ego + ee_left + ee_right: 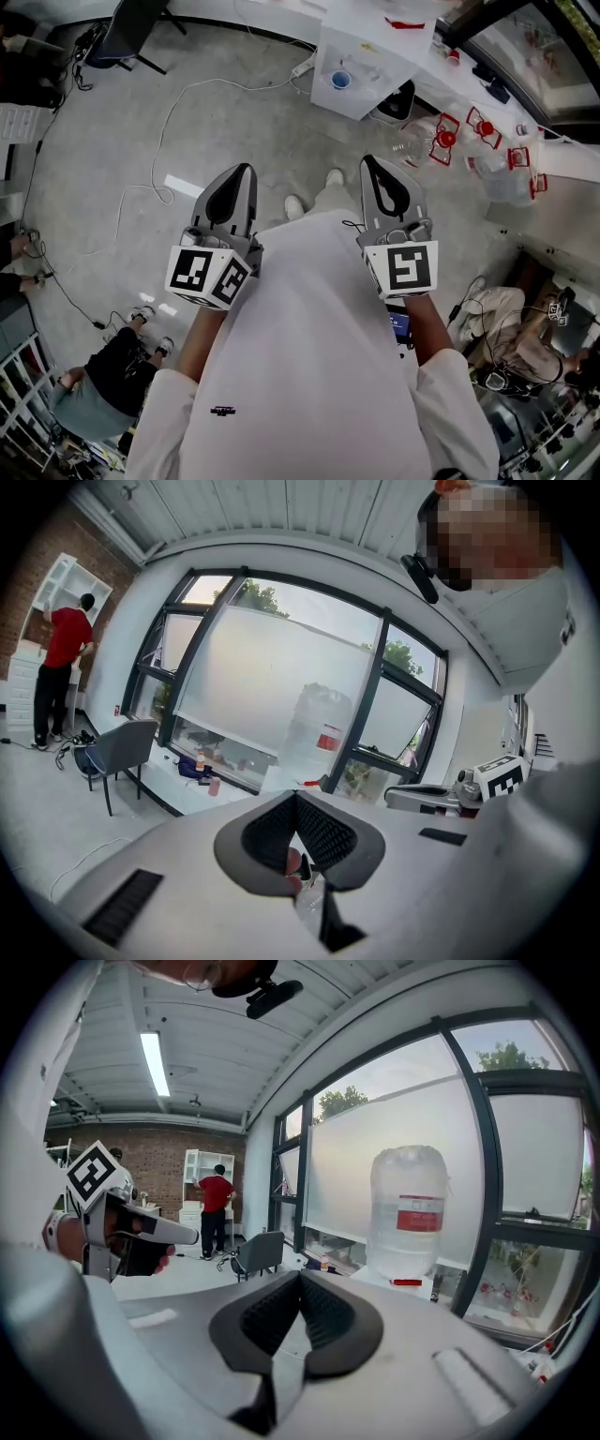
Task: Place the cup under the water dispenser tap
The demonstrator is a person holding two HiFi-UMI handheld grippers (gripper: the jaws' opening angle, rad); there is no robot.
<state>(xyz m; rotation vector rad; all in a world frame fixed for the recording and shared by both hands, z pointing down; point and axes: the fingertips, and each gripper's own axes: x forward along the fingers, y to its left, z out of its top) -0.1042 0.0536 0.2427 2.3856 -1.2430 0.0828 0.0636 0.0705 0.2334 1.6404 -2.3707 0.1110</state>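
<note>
The person holds 2 grippers close to the chest, side by side, both pointing fwd at the water dispenser (367, 58).

The left gripper (246, 172) has its fingers (328, 832) pressed together at the tips, with no cup in them. Low in the thin gap behind the tips, the left gripper view shows small red and clear bits. What they are can't be told.

The right gripper (368, 162) has its fingers (328, 1316) squeezed tight too, with nothing between them.

A small blue round thing (340, 80) sits on the white dispenser, near its front edge. It looks like the cup, but it's too small to be sure. It is well apart from both grippers, out in front of them and a bit nearer the right one.

A big clear jug (408, 1208) stands on top of the dispenser, by the window. It has a red label w/ white writing, too small to read. Each gripper's cube has black & white square marks, no words. The white shirt (300, 356) has 1 tiny dark mark that can't be read.
</note>
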